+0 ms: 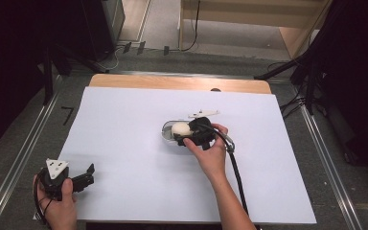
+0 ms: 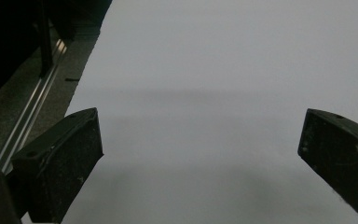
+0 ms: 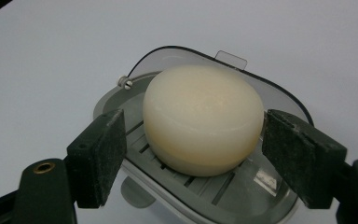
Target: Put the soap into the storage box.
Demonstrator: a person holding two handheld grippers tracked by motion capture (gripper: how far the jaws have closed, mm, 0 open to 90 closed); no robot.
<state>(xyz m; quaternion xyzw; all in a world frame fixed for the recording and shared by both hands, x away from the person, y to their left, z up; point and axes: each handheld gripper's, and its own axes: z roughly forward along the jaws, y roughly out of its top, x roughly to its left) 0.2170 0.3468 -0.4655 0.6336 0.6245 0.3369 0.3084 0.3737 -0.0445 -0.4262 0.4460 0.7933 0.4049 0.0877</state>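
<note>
A white sheet (image 1: 124, 143) is spread over the table, and the soap dish (image 1: 168, 135) is set a little right of the sheet's middle, well apart from all four of its edges. Bare white surface is seen on every side of the dish, widest toward the left. The wooden table edge (image 1: 179, 82) is left uncovered beyond the far side of the sheet.

In the dish a round cream bar of soap (image 3: 204, 119) is lying on the slatted grey floor (image 3: 214, 184). A clear hinged lid (image 3: 182, 58) is raised behind the soap, with a small tab (image 3: 231, 58) at its far rim and a screw hinge (image 3: 127, 84) to the soap's left in the right gripper view. The long axis of the oval dish is run roughly left to right across the sheet; the lid is opened on the side away from the gripper.

The right gripper (image 3: 193, 154) is held at the dish from its right, jaws spread to either side of the soap, with a gap visible at the left pad (image 3: 98, 156); whether the right pad (image 3: 298, 156) is touching cannot be told.

The left gripper (image 1: 79, 178) is kept far left of the dish, near the sheet's near-left corner, jaws wide apart over bare sheet. Nothing is found between it and the dish.
</note>
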